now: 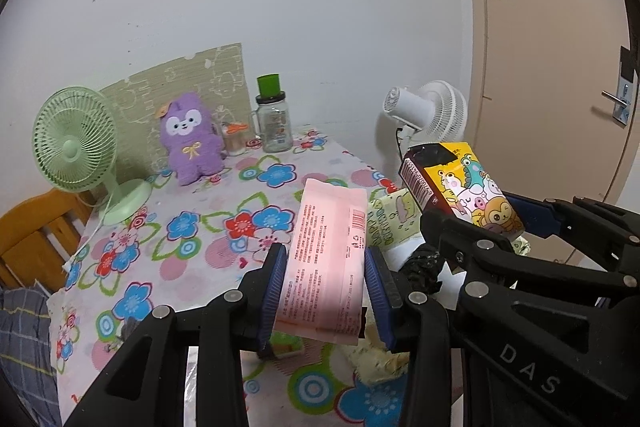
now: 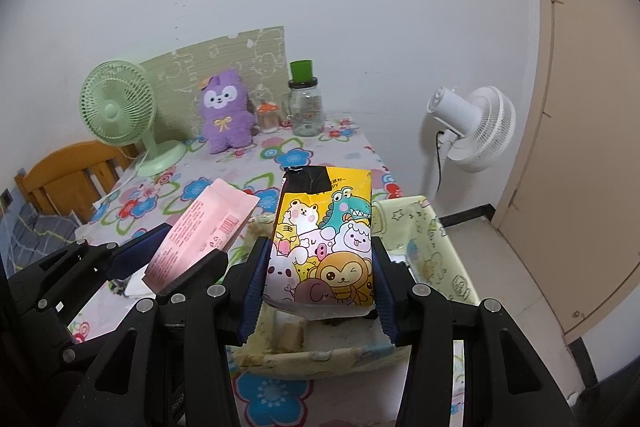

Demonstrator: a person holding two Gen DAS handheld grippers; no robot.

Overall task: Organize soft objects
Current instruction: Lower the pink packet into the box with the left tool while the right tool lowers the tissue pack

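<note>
My left gripper (image 1: 325, 279) is shut on a pink tissue pack (image 1: 328, 255) and holds it above the flowered tablecloth (image 1: 192, 227). My right gripper (image 2: 318, 275) is shut on a yellow cartoon-animal pack (image 2: 326, 239) and holds it over a pale yellow fabric bin (image 2: 436, 239). In the left wrist view the yellow pack (image 1: 464, 187) and the right gripper (image 1: 472, 227) are to the right, with the bin (image 1: 384, 219) behind. In the right wrist view the pink pack (image 2: 200, 235) and the left gripper (image 2: 176, 259) are to the left. A purple plush toy (image 1: 192, 137) stands at the back of the table.
A green desk fan (image 1: 76, 155) stands at the back left. A glass jar with a green lid (image 1: 274, 119) and a small jar (image 1: 235, 137) stand beside the plush. A white floor fan (image 2: 476, 127) and a door (image 2: 592, 107) are to the right. A wooden chair (image 2: 72, 171) is at the left.
</note>
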